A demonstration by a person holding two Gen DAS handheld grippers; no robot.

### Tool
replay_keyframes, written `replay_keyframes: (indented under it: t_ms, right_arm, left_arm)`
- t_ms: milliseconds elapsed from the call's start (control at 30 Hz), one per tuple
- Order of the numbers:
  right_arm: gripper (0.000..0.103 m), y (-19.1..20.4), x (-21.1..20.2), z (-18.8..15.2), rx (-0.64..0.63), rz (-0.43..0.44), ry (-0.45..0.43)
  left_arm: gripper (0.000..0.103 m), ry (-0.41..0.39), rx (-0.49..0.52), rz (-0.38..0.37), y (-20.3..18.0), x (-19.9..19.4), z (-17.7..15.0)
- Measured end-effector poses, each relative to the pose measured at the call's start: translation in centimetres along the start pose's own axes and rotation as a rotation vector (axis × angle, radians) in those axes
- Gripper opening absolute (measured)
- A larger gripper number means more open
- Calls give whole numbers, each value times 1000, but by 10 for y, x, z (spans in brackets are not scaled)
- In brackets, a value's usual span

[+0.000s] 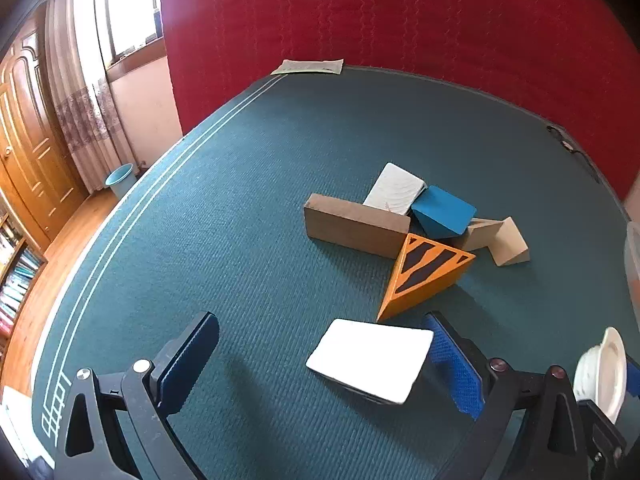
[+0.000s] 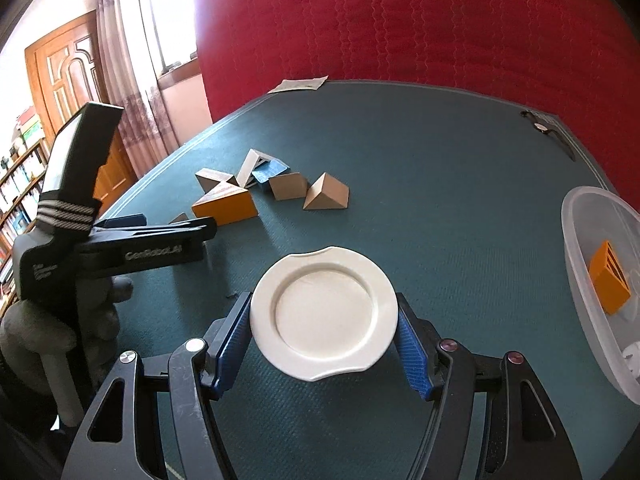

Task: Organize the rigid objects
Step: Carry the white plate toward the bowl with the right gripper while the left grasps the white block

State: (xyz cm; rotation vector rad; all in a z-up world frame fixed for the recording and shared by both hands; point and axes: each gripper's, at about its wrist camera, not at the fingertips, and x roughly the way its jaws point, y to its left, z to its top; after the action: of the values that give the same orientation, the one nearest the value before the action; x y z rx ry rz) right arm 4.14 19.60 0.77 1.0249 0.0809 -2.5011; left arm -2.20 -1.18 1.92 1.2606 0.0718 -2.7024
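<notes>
Between right claw [image 2: 324, 336] pads, round white plate [image 2: 324, 312]

Left gripper [image 1: 320, 364] fingers spread wide; right gripper [image 2: 324, 340] clamped.

Green carpet-textured table top [image 1: 248, 184] with pale double stripe along its left edge. Red quilted fabric [image 1: 400, 20] hangs behind the far edge. Sheet of paper [image 1: 308, 67] at the far edge, partly overhanging. Small dark item [image 2: 544, 128] near the far right corner; identity unclear. Left background: wooden door [image 2: 64, 72], patterned curtain [image 1: 84, 108], bright window [image 1: 128, 4], bookshelf [image 1: 12, 276], light blue bin [image 1: 120, 179] on wooden floor.
</notes>
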Motion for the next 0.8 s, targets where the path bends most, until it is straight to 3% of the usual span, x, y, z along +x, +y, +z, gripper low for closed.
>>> replay_keyframes:
  t_ms: [633, 733, 800]
  right_arm:
    - [67, 5, -3, -1, -13, -11, -15]
    - [67, 4, -5, -1, -12, -14, -19]
    - [67, 3, -6, -1, -8, -18, -22]
  left_arm:
    - [102, 30, -2, 16, 41, -2, -15]
    - [94, 25, 7, -1, 40, -3, -15]
    - [83, 17, 18, -19, 38, -5, -16]
